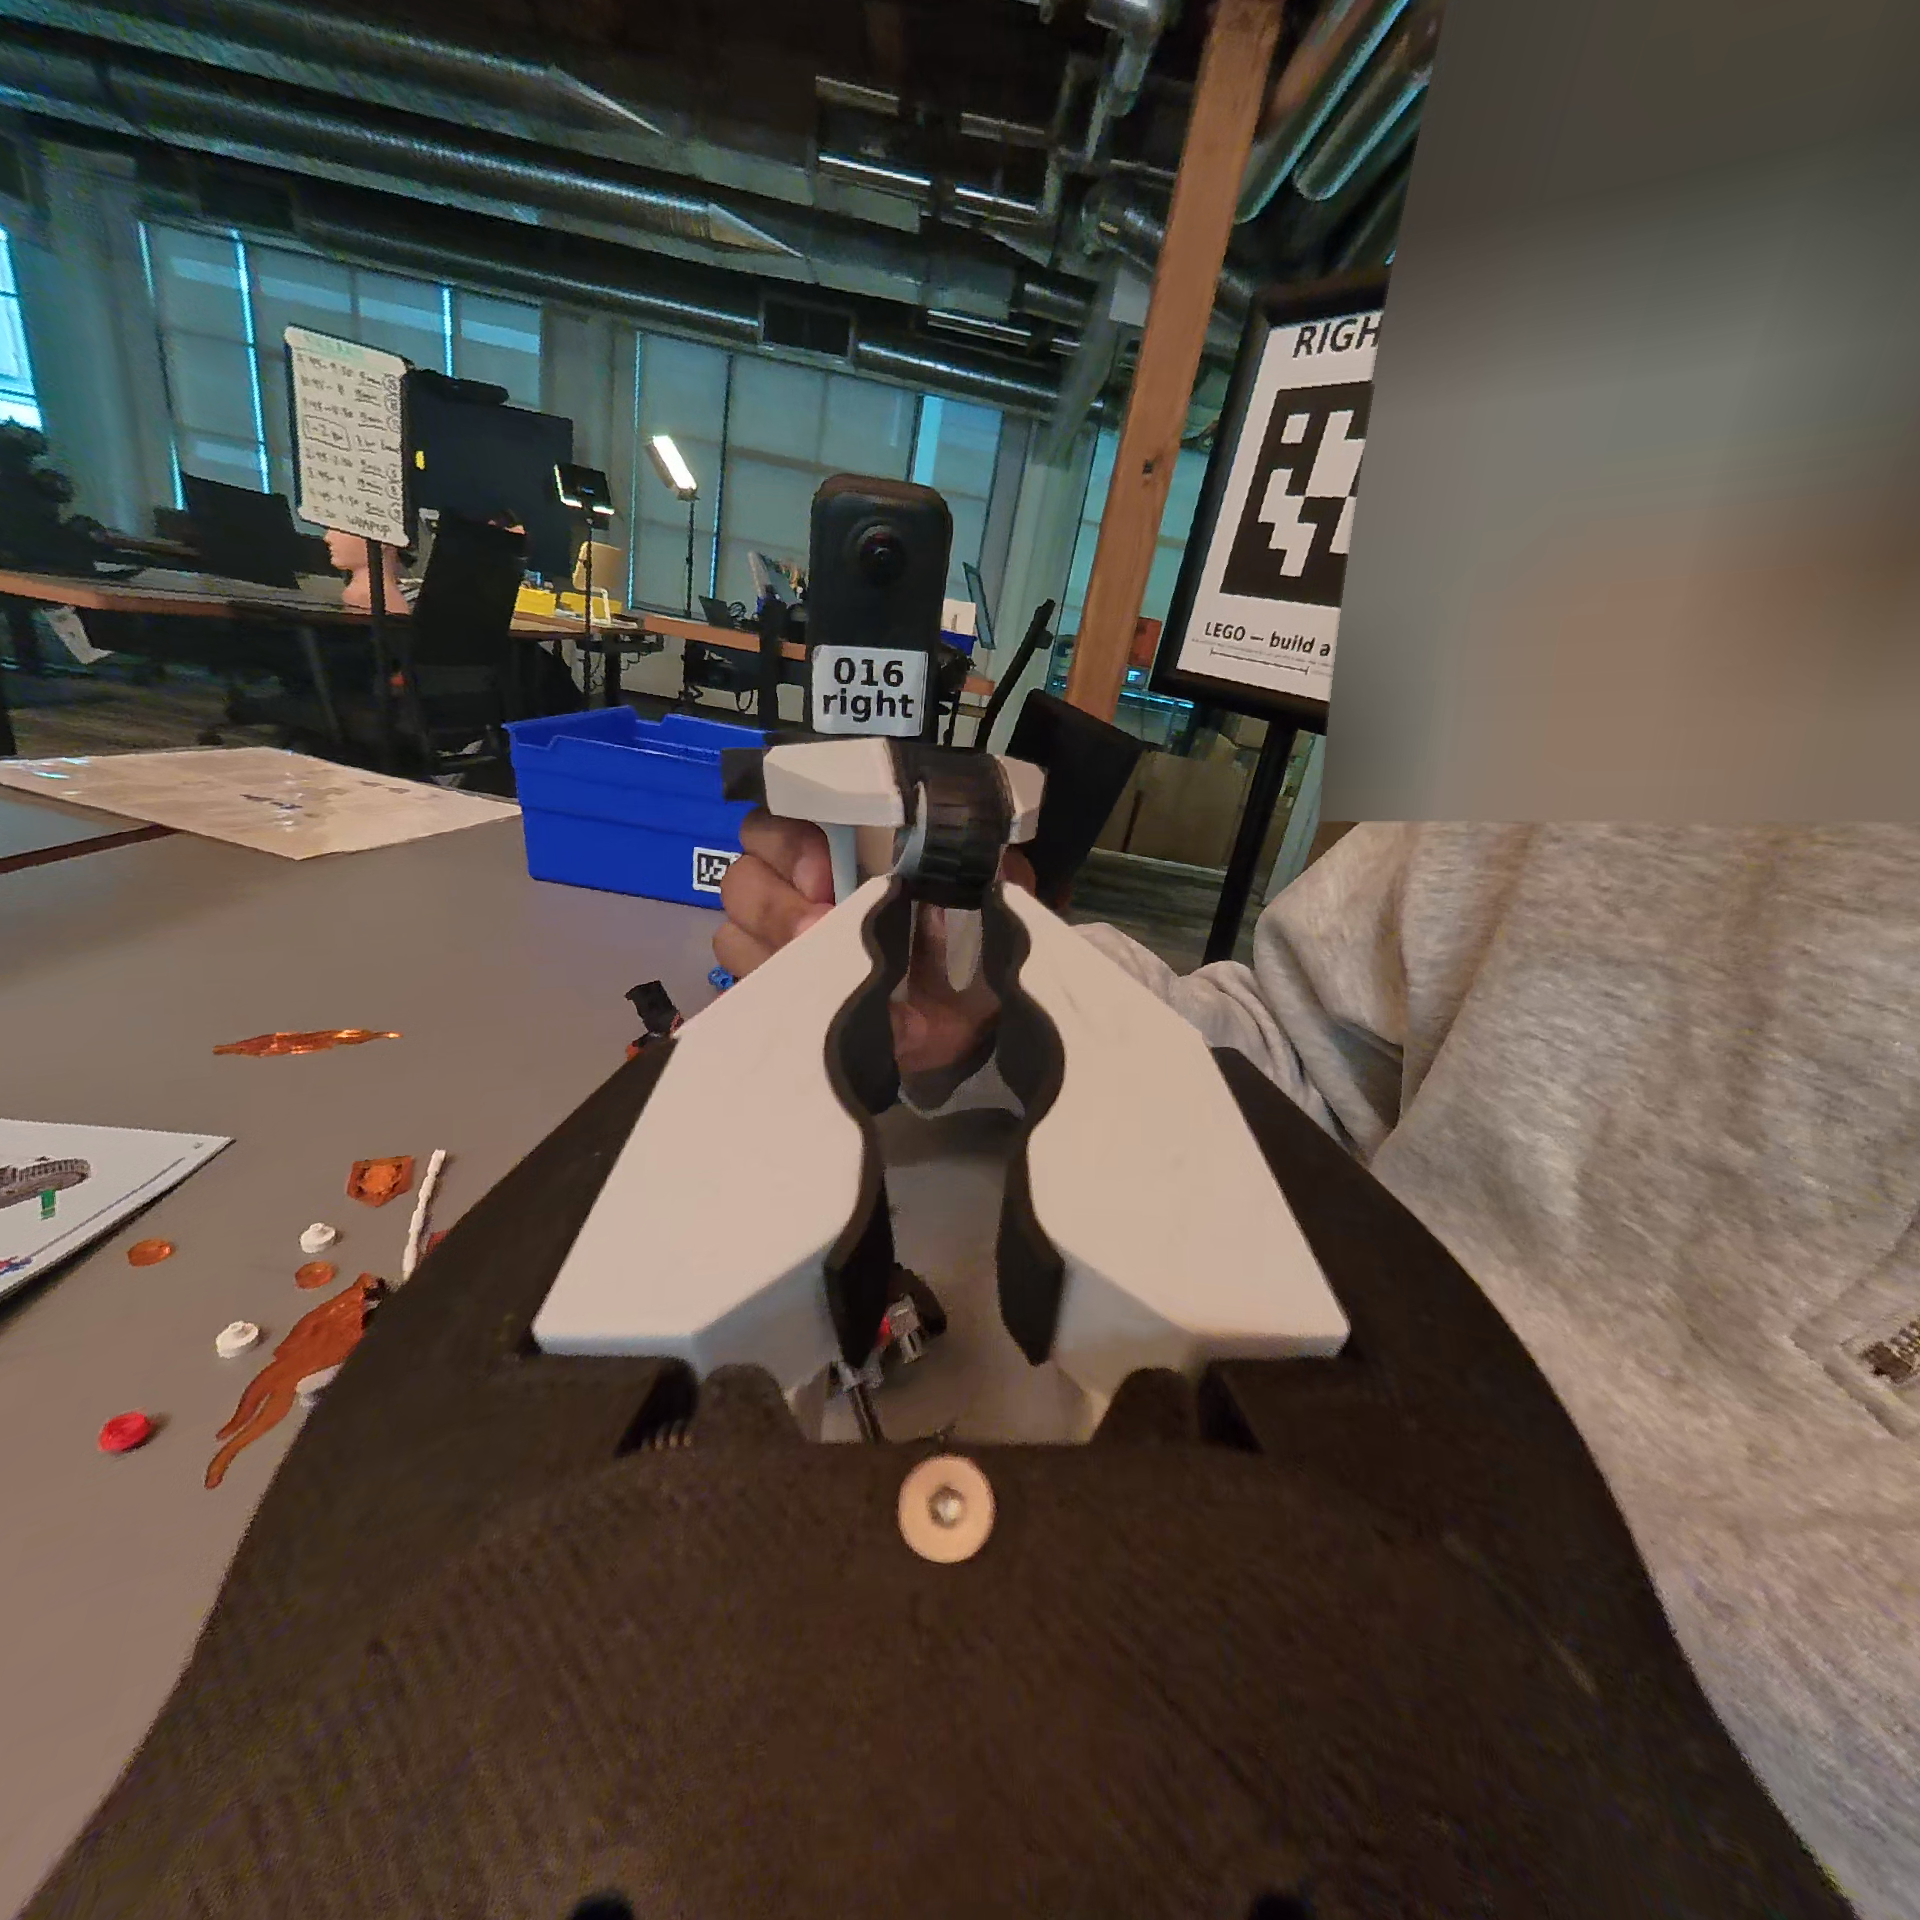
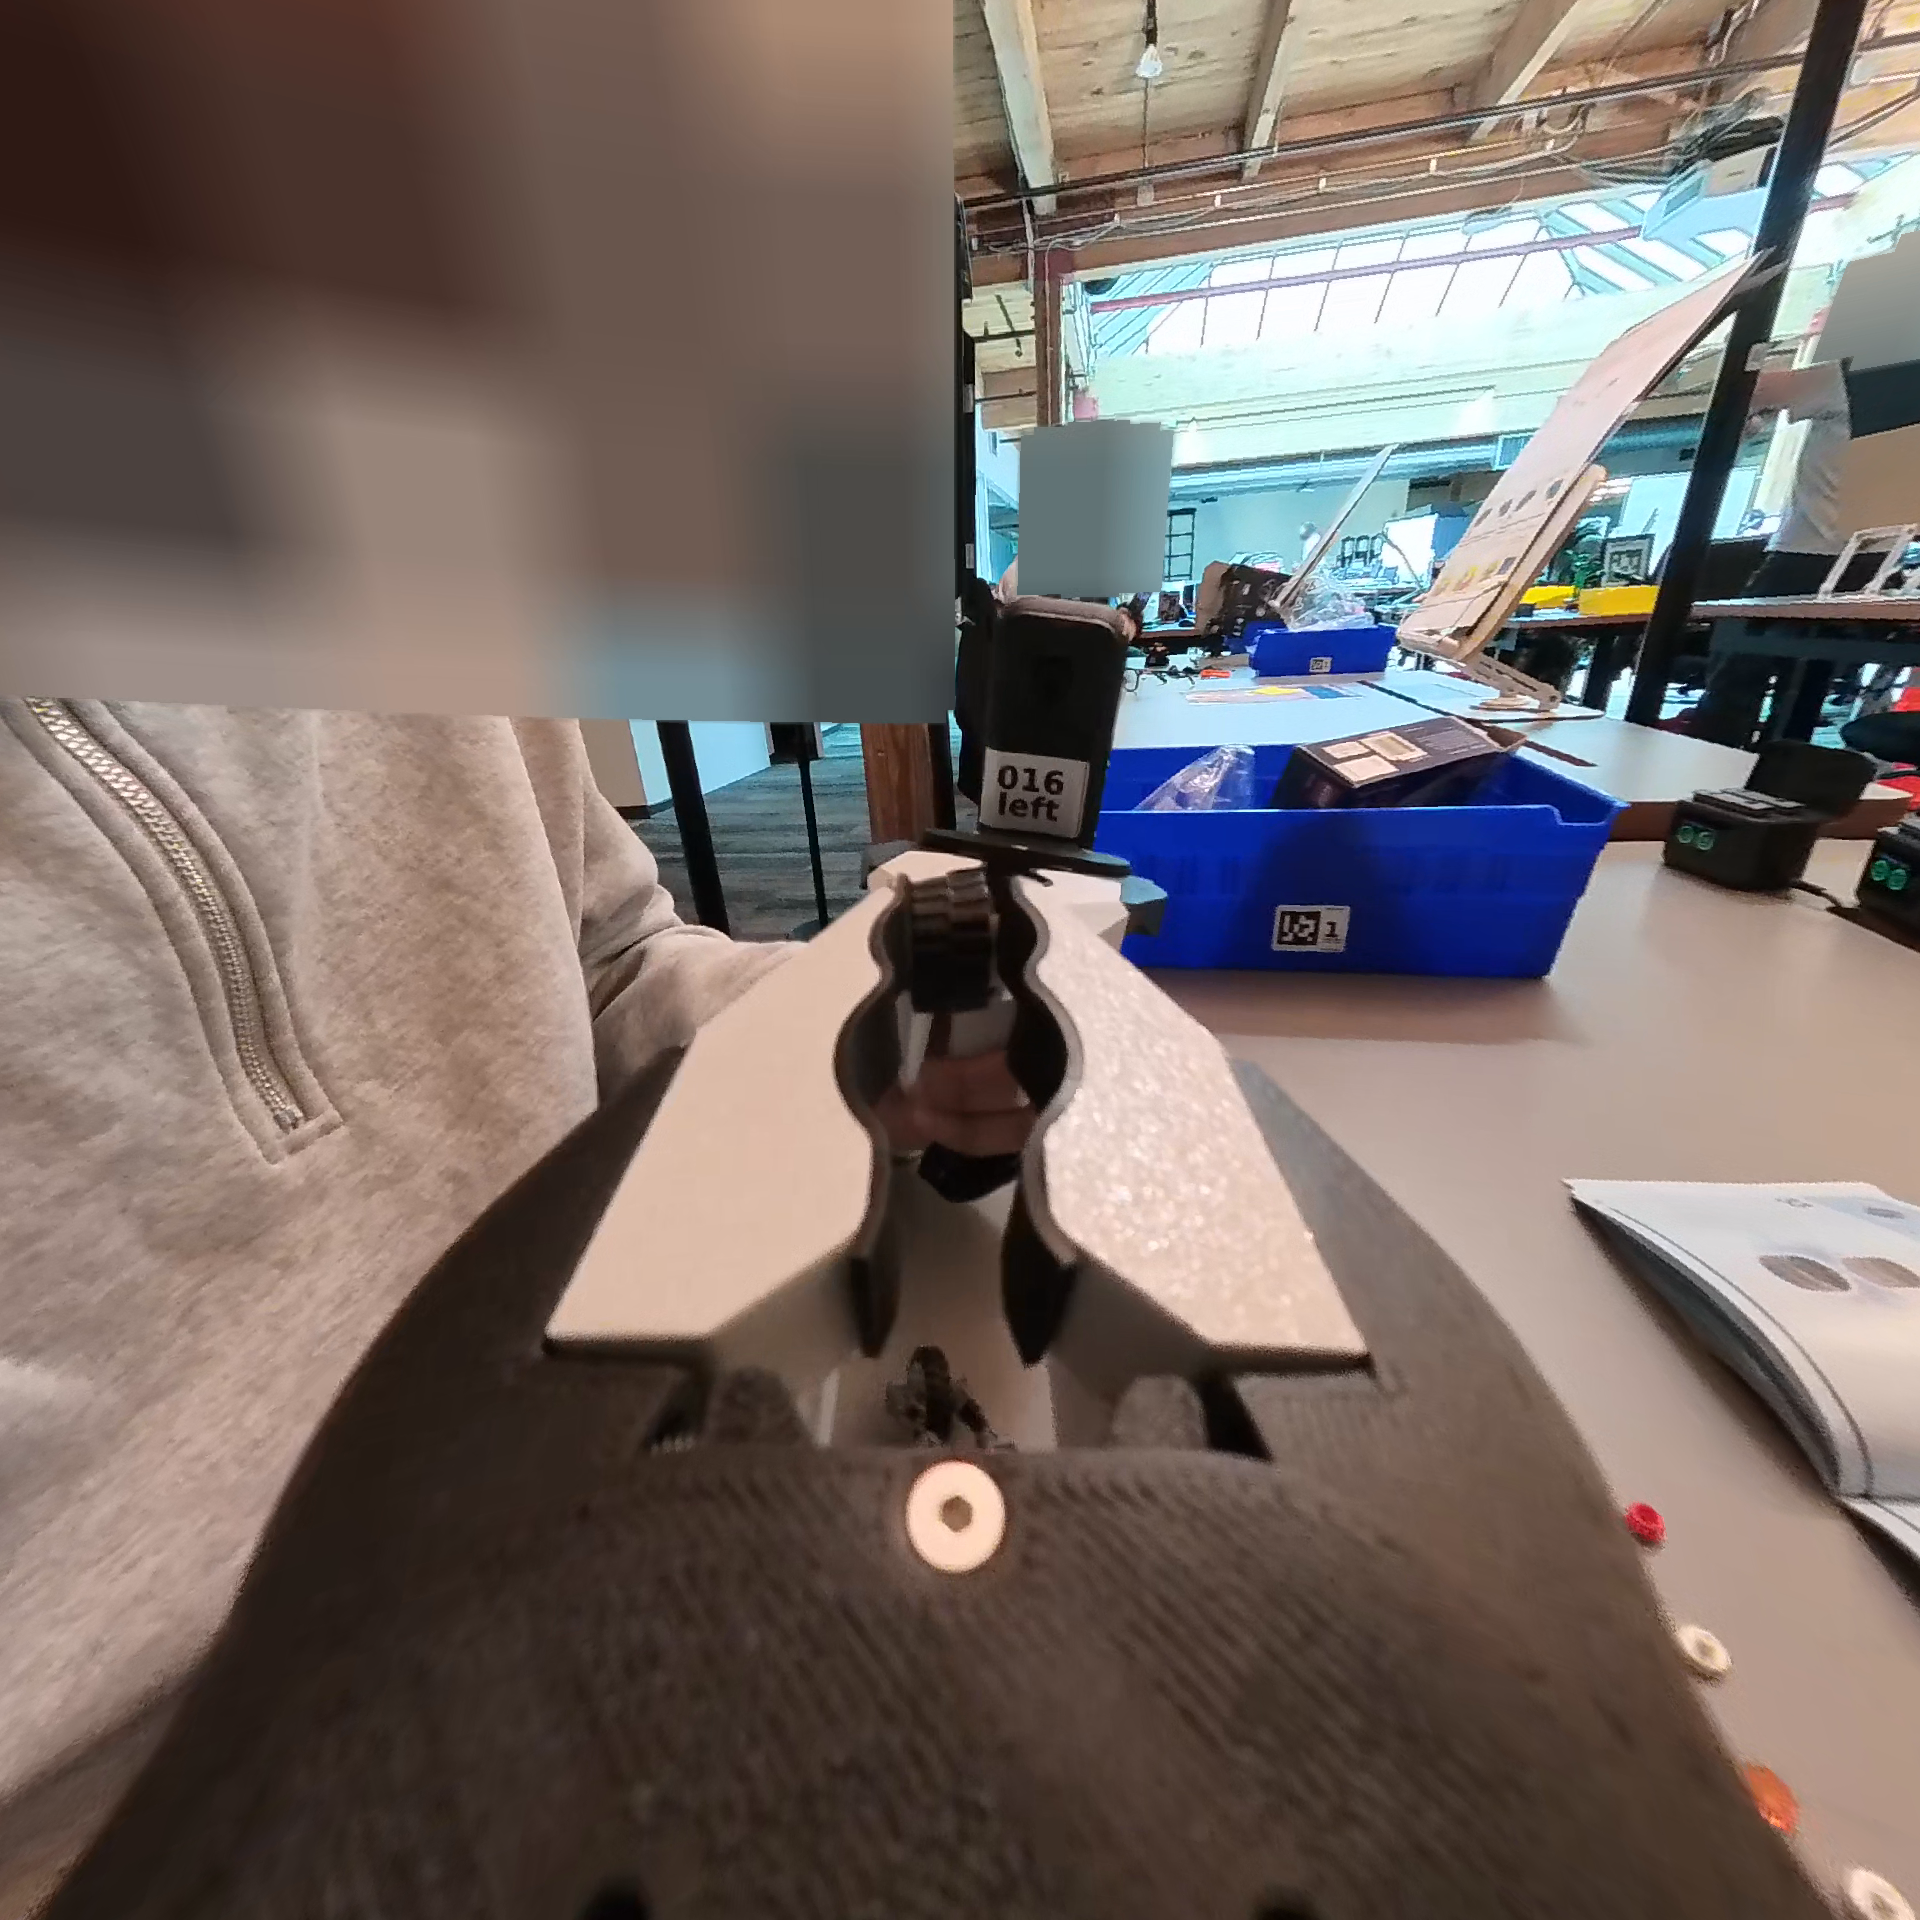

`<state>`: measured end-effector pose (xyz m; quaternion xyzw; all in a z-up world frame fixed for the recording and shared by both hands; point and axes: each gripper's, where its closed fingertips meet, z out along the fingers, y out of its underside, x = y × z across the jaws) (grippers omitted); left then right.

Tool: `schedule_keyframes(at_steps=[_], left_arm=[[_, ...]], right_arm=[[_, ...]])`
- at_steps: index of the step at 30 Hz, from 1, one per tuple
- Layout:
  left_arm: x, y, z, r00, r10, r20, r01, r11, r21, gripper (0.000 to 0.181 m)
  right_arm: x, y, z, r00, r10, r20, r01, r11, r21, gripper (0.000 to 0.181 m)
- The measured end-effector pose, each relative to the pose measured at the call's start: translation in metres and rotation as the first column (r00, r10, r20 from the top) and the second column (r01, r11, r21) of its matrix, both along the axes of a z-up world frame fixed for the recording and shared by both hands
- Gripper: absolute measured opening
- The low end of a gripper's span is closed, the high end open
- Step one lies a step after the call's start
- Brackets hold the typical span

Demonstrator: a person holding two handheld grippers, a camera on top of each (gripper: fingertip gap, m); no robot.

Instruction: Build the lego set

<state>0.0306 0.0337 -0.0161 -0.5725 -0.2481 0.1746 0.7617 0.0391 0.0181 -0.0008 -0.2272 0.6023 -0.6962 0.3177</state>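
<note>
Your left claw (image 1: 940, 914) and right claw (image 2: 961, 966) meet tip to tip, both pinching one black ridged wheel (image 1: 954, 836), raised above the worktop (image 1: 312, 935). Light, rigid, probably slippery: grip its tread. Loose pieces (image 1: 312, 1340) lie below-left of the left claw.

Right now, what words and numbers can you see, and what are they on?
I don't read writing out, but here is what bears it:
White sticker on the black camera, left wrist view.
White sticker on the black camera, right wrist view.
Black-and-white sign by the wooden post.
Whiteboard: handwriting, too small.
Tag on the blue bin.
Booklet: too blurred.
</note>
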Motion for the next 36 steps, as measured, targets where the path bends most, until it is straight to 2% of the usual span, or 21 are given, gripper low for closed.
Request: schedule_keyframes(at_steps=[7,9,14,24,27,31,36], left_arm=[[0.000,0.000,0.005,1.000,-0.019,0.004,0.019,0.998,0.066,0.013],[-0.002,-0.004,0.007,1.000,0.021,-0.017,-0.020,0.997,0.072,0.015],[-0.003,-0.004,0.007,0.997,0.066,-0.029,-0.064,0.996,0.057,0.013],[-0.004,-0.012,0.006,0.992,0.119,-0.045,-0.118,0.993,0.032,0.010],[-0.005,-0.014,0.005,0.988,0.146,-0.047,-0.145,0.989,0.018,0.010],[-0.009,-0.023,0.005,0.988,0.157,-0.010,-0.156,0.986,0.060,0.010],[-0.010,-0.022,0.003,0.990,0.138,0.014,-0.138,0.988,0.073,0.010]], right_arm=[[-0.001,-0.001,0.005,0.995,0.040,0.088,-0.041,0.999,0.010,0.014],[-0.003,-0.003,0.007,0.990,0.048,0.136,-0.048,0.999,0.001,0.014],[-0.005,-0.003,0.006,0.997,-0.014,0.075,0.019,0.998,-0.061,0.014],[-0.007,-0.007,0.000,0.997,-0.007,0.074,0.008,1.000,-0.012,0.018],[-0.014,-0.008,0.003,0.995,-0.045,0.088,0.047,0.999,-0.027,0.025],[-0.022,-0.006,0.007,0.992,-0.069,0.103,0.074,0.996,-0.043,0.021],[-0.020,-0.012,-0.003,0.994,-0.102,0.037,0.102,0.995,-0.006,0.015]])
